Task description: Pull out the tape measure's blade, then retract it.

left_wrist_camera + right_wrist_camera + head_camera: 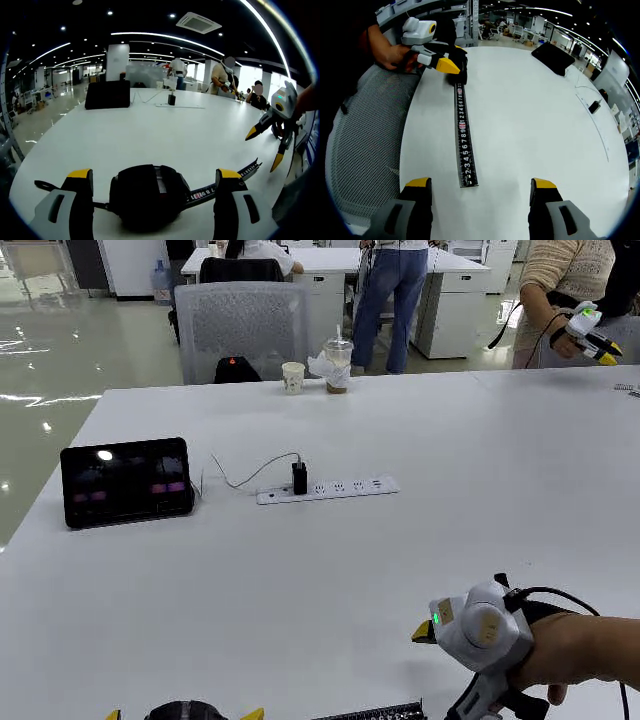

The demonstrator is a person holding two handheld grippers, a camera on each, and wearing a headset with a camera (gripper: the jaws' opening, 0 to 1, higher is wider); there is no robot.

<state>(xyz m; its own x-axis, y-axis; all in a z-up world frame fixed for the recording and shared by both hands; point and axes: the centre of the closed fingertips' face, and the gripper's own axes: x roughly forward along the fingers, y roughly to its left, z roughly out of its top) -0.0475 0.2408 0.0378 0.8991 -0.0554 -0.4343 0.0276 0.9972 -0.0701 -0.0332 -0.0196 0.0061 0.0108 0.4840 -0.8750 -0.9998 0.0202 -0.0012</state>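
The tape measure (147, 195) sits on the white table (400, 440) at the bottom centre of the left gripper view, its black case between the left gripper's (153, 173) jaws. They look released, with a gap on each side, though the fisheye makes contact hard to judge. Its blade (465, 145) lies pulled out flat, running from the case at upper left of the right gripper view to an end at bottom centre. The right gripper (481, 183) is spread wide there, jaws off the blade. A dark tablet (126, 481) and power strip (330, 488) lie well apart, mid-frame left in the head view.
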